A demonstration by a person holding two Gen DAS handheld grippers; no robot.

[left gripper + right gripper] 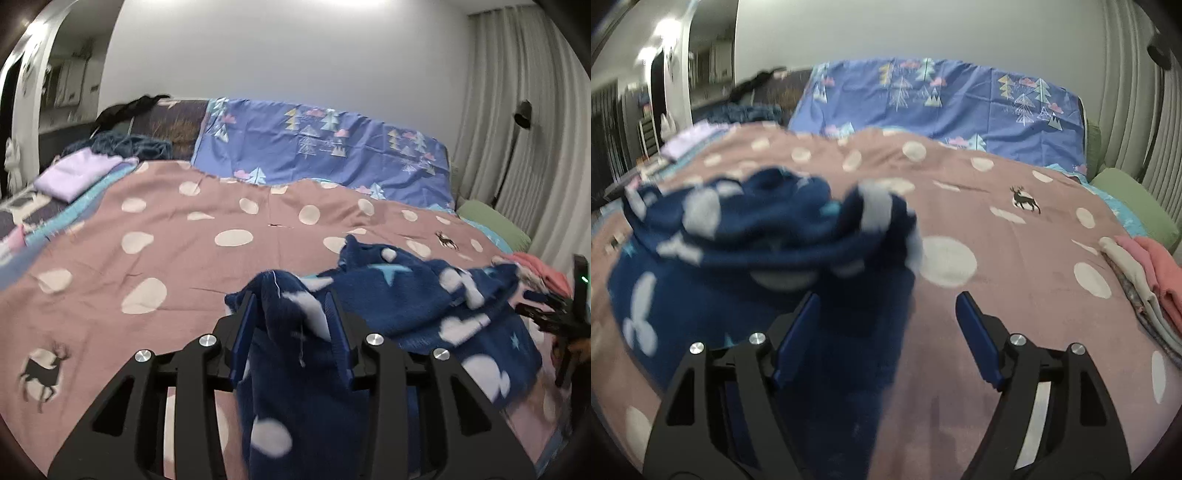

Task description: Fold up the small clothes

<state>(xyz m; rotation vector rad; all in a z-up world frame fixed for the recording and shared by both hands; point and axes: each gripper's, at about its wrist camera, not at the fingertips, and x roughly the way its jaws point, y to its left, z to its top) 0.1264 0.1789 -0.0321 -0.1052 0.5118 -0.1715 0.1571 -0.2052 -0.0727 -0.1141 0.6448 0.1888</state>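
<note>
A small navy fleece garment (pixel 406 295) with white dots and pale blue stars lies bunched on the pink dotted bedspread (pixel 166 229). My left gripper (pixel 291 314) is shut on a bunched edge of it, and the cloth hangs down between the fingers. In the right wrist view the same garment (pixel 746 236) is blurred, and a fold of it lies against the left finger (pixel 798 332). My right gripper (pixel 886 325) stands wide open over the bedspread (pixel 1015 258). The right gripper's body shows at the right edge of the left wrist view (pixel 554 317).
A stack of folded clothes (pixel 1145 273), cream and salmon, lies at the bed's right edge, next to a green pillow (pixel 1134 206). A folded lilac garment (pixel 77 173) lies at the far left. A blue tree-print sheet (pixel 325 144) covers the head end. Curtains hang on the right.
</note>
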